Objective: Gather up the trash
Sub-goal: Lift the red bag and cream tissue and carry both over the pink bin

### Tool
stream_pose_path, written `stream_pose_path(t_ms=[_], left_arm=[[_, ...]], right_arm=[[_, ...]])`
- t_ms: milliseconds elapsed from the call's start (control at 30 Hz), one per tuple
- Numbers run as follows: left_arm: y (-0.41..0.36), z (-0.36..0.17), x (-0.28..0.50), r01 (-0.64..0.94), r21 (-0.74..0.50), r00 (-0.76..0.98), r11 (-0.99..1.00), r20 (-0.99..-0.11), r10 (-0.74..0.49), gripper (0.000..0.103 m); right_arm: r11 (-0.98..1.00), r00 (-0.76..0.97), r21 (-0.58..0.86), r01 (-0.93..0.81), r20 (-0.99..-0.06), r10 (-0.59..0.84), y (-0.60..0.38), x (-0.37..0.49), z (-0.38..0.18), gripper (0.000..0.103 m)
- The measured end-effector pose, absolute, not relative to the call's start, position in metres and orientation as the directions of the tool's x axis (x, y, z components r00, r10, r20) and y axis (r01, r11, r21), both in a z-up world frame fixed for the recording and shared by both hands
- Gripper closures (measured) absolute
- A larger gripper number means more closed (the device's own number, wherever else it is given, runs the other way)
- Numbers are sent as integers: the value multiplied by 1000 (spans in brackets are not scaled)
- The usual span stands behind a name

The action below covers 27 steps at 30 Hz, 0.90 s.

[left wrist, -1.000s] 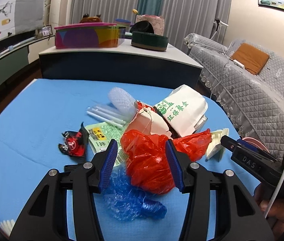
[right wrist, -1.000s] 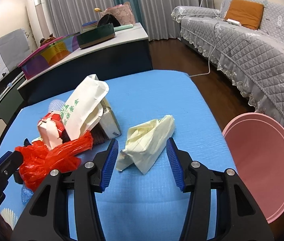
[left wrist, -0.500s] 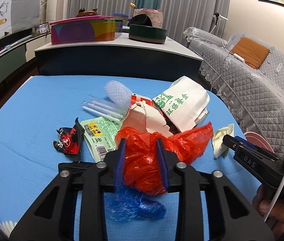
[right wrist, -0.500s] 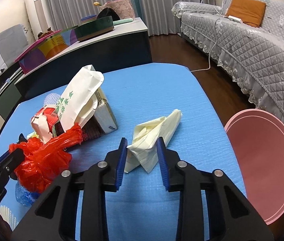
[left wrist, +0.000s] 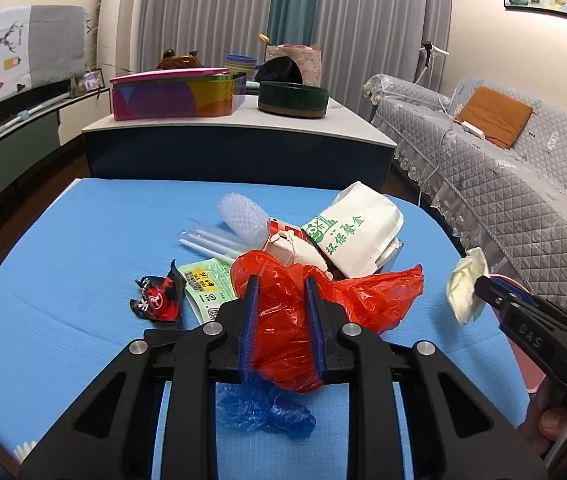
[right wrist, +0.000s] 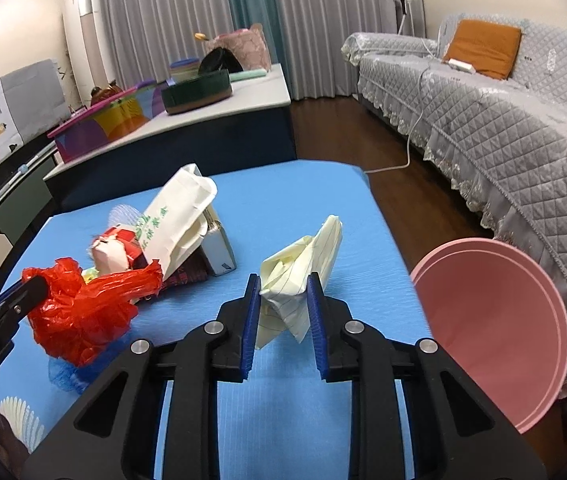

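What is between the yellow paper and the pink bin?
Only bare blue table, seen in the right wrist view, separates the yellow paper in the right gripper from the pink bin.

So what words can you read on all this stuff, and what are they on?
"环保" then two blurrier green characters: white paper bag.
"DAS": side of the right gripper, seen from the left wrist.
Green label: print and barcode too small to read.
Black and red wrapper: white characters not legible.
Left gripper side lettering in the right wrist view: too blurred.
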<state>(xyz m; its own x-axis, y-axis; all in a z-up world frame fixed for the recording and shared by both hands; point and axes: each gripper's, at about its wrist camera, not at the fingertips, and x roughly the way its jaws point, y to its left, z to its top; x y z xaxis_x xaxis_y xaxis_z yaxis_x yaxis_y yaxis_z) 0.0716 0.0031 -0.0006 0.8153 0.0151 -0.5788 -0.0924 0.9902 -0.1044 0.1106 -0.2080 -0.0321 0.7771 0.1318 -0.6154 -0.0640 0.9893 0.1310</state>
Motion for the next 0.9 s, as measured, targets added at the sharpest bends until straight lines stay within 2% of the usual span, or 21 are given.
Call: stream_pose_path(t_ms=[433,900], left_arm=[[-6,12,55,-88,-95,835,992,-550,22,81],[-27,21,46,-70,-77,838,995,-546,17,81]], right_arm=[[990,821,119,-81,-555,134,-230,64,-4,79],[983,848,172,-64,-510,144,-266,43,17,79]])
